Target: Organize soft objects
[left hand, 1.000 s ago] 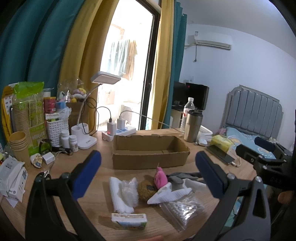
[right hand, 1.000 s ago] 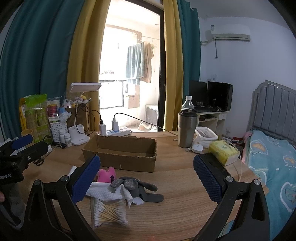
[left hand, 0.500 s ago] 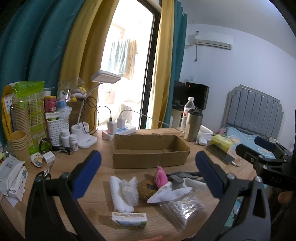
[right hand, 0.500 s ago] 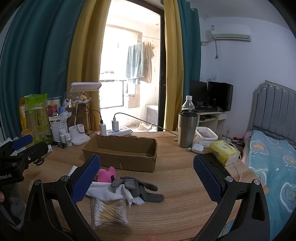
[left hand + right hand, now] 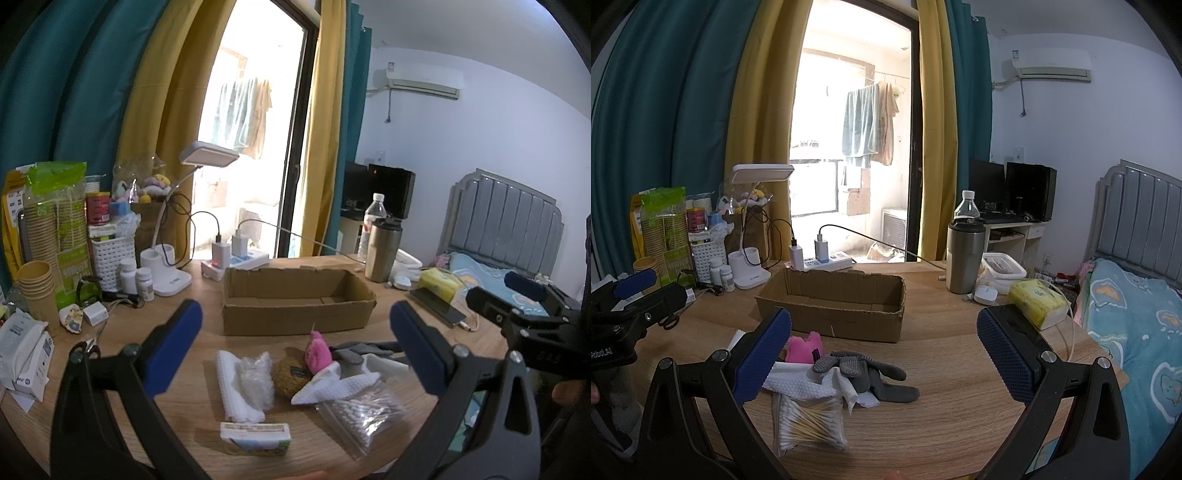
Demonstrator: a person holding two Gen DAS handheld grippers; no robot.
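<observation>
Both grippers — left [image 5: 295, 349] and right [image 5: 884, 354] — hang wide apart and empty short of the box [image 5: 295, 301], so I'd pinch the glove [image 5: 871, 373] mid-palm and lift it clear.

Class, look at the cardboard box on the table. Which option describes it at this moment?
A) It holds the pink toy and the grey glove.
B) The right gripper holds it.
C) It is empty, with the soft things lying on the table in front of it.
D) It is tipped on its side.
C: the cardboard box stands upright and empty, while the pink toy and grey glove lie on the table before it.
</observation>
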